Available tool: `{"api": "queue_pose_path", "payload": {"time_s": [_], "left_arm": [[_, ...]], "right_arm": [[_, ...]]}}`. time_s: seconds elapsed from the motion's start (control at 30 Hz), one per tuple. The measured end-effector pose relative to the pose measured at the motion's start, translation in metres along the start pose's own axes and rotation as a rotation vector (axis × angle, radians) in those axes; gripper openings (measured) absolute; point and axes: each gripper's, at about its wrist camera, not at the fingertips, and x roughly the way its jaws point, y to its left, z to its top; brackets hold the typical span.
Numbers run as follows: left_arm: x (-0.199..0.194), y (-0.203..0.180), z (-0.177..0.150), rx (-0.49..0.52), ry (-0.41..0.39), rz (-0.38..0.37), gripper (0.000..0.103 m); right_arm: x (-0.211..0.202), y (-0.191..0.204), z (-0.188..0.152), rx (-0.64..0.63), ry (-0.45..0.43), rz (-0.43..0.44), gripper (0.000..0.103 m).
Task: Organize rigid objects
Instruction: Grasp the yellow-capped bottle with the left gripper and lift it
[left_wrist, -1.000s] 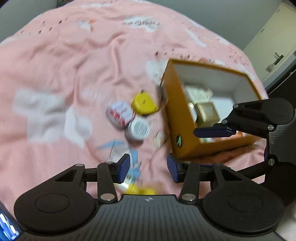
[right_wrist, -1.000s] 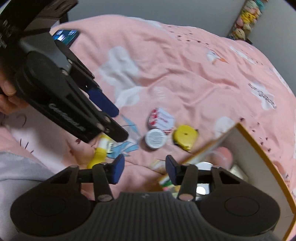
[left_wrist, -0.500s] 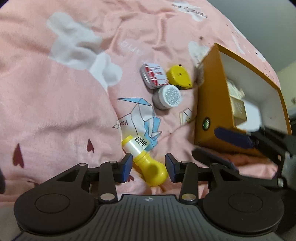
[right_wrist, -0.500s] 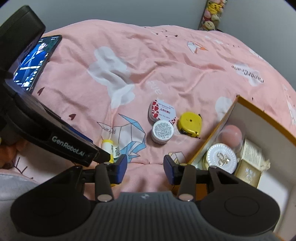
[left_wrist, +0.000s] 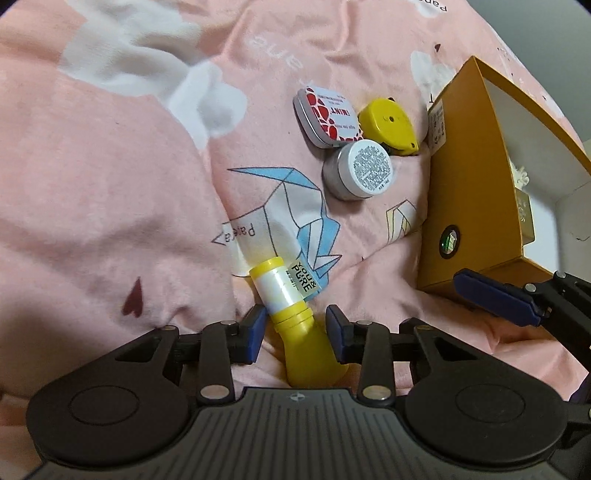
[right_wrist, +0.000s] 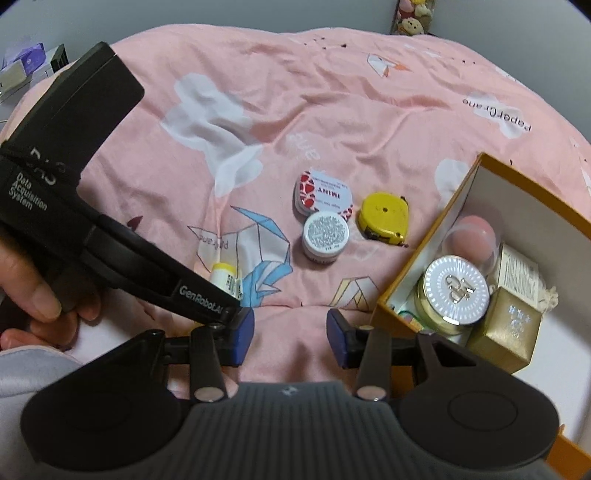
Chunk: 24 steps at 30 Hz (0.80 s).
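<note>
A yellow bottle (left_wrist: 295, 317) with a white label lies on the pink bedspread between the open fingers of my left gripper (left_wrist: 294, 332); small gaps show on both sides. Its cap end shows in the right wrist view (right_wrist: 225, 278). Farther off lie a red-and-white mint tin (left_wrist: 327, 114), a round silver jar (left_wrist: 360, 170) and a yellow tape measure (left_wrist: 388, 123). An orange box (left_wrist: 465, 192) stands to the right. My right gripper (right_wrist: 291, 338) is open and empty near the box's corner (right_wrist: 391, 295).
The box holds a round silver-lidded tin (right_wrist: 456, 290), a gold cube (right_wrist: 508, 328), a pink ball (right_wrist: 474, 238) and a white packet (right_wrist: 519, 269). The left gripper's body (right_wrist: 74, 206) crosses the right wrist view. Soft folds of bedspread (left_wrist: 110, 184) surround everything.
My left gripper has moved down and forward so the yellow bottle now lies between its fingers. My right gripper has drawn back slightly; the loose items have not moved.
</note>
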Motion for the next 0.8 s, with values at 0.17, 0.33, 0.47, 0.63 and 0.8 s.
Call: {"api": "queue_pose_path", "payload": {"time_s": [0.17, 0.33, 0.47, 0.63, 0.8], "left_arm": [[0.006, 0.001, -0.003, 0.009, -0.015, -0.018, 0.037], [-0.006, 0.001, -0.006, 0.013, -0.067, -0.052, 0.029], [-0.024, 0.001, -0.010, 0.028, -0.142, -0.085, 0.027], [-0.041, -0.001, -0.007, 0.059, -0.221, -0.109, 0.027], [-0.056, -0.008, 0.002, 0.132, -0.310, -0.103, 0.027]], "right_arm": [[0.004, 0.001, 0.000, -0.003, 0.014, -0.017, 0.044], [0.002, 0.001, -0.001, 0.002, 0.005, -0.004, 0.045], [-0.002, 0.003, -0.001, -0.004, -0.019, 0.008, 0.045], [-0.008, 0.002, 0.001, 0.004, -0.048, 0.009, 0.045], [-0.015, 0.000, 0.011, -0.020, -0.077, 0.022, 0.052]]}}
